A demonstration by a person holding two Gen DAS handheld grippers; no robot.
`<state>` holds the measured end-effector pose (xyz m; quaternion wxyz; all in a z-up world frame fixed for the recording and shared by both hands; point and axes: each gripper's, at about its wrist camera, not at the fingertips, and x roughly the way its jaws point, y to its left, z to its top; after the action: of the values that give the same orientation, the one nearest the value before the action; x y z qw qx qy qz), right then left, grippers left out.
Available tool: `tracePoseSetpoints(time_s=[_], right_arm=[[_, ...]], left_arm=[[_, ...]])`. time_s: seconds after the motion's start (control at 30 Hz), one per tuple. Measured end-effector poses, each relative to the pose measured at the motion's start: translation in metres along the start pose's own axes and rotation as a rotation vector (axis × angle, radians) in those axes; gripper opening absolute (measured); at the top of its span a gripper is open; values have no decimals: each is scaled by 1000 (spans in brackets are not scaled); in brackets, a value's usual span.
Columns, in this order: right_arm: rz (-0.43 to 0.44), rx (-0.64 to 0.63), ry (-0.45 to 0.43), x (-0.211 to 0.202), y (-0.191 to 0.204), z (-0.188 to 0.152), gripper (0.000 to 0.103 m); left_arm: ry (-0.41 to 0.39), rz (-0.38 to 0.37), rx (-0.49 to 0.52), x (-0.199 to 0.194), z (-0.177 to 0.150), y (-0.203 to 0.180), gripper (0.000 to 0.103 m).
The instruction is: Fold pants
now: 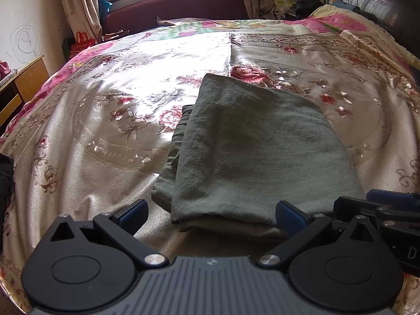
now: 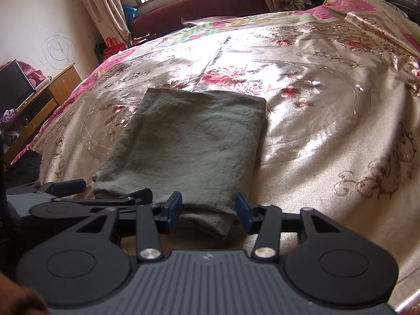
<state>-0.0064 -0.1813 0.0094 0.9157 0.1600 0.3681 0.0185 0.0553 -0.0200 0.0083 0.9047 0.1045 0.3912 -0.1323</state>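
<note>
The grey-green pants lie folded into a thick rectangle on the floral bedspread, several layers showing at the left edge. My left gripper is open wide at the bundle's near edge, one finger on each side, neither pad touching the cloth. In the right wrist view the pants lie flat. My right gripper is open, and the near right corner of the bundle rests loosely between its blue pads. The two grippers sit side by side. A finger of the right one shows at the far right of the left wrist view.
A wooden desk with a dark screen stands left of the bed. A maroon sofa runs under the window beyond the bed's far edge. A dark headboard and clutter sit at the back right. Dark cloth lies at the bed's left edge.
</note>
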Motion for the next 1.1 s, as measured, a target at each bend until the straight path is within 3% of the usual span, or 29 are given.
tracePoseSetpoints(time_s=[1.1], right_arm=[[-1, 4, 10, 3, 0, -4, 48]], left_arm=[[9, 9, 7, 4, -2, -1, 103]])
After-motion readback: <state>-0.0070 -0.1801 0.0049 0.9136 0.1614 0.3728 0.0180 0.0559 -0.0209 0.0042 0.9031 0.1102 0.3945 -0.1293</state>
